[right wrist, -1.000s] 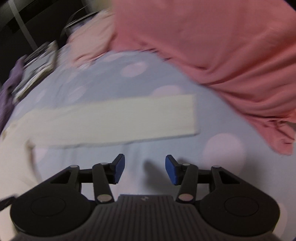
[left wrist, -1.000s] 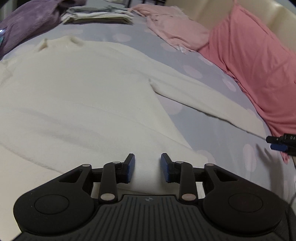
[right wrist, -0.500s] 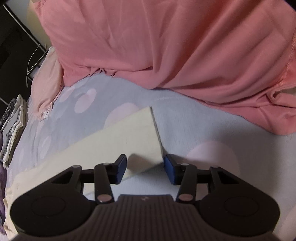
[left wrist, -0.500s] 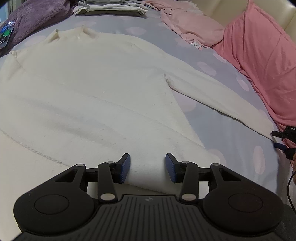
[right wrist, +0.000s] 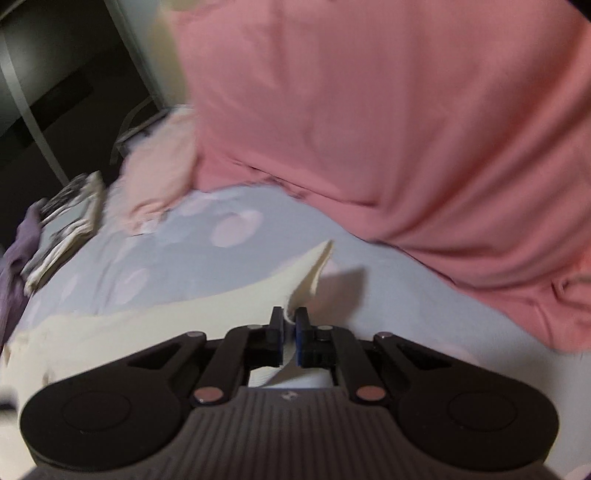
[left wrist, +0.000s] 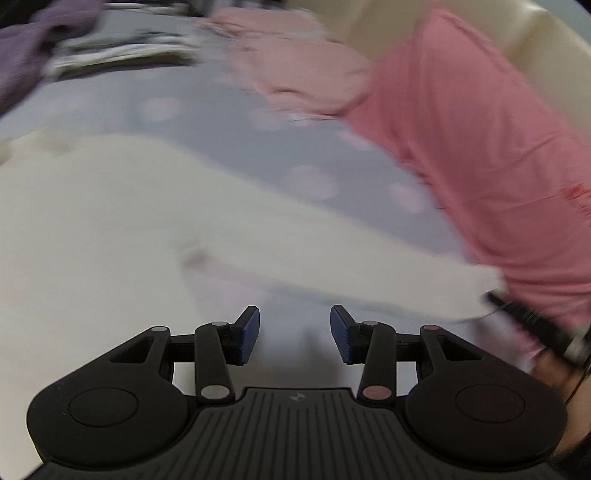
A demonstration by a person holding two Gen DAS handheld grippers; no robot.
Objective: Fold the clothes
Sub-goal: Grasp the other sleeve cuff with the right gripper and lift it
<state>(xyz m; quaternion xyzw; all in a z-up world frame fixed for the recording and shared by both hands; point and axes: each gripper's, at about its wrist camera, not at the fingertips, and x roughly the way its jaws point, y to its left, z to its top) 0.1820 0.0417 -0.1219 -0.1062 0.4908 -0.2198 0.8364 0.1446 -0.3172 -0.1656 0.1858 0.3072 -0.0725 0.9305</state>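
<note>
While the right tool (right wrist: 290, 328) has just been closing, its blue pads now pinch the cuff end of the cream sweater's sleeve (right wrist: 310, 273), fabric bunched between them and lifted off the bed. Left tool (left wrist: 294, 332) stands partly spread, nothing between its pads, hovering over bare sheet just beside the sweater's body; left view is motion-blurred. Right tool also shows at the right edge of the left view, at the sleeve tip.

Counts: one cream sweater (left wrist: 110, 221) lying flat on the bed, sleeve stretched out toward the red-pink cloth; one big red-pink cloth (right wrist: 388, 129) draped at the bed's far side; one pale pink garment (right wrist: 162, 173) crumpled beyond it; one folded stack of light clothes (right wrist: 70, 221); one purple item (left wrist: 22, 70) at the far corner, blurred.

Surface: bed with lavender sheet (right wrist: 184, 251) with pale pink dots. Cream padded headboard (left wrist: 480, 33) behind the red-pink cloth. Dark room beyond the bed in the right view, details unclear.
</note>
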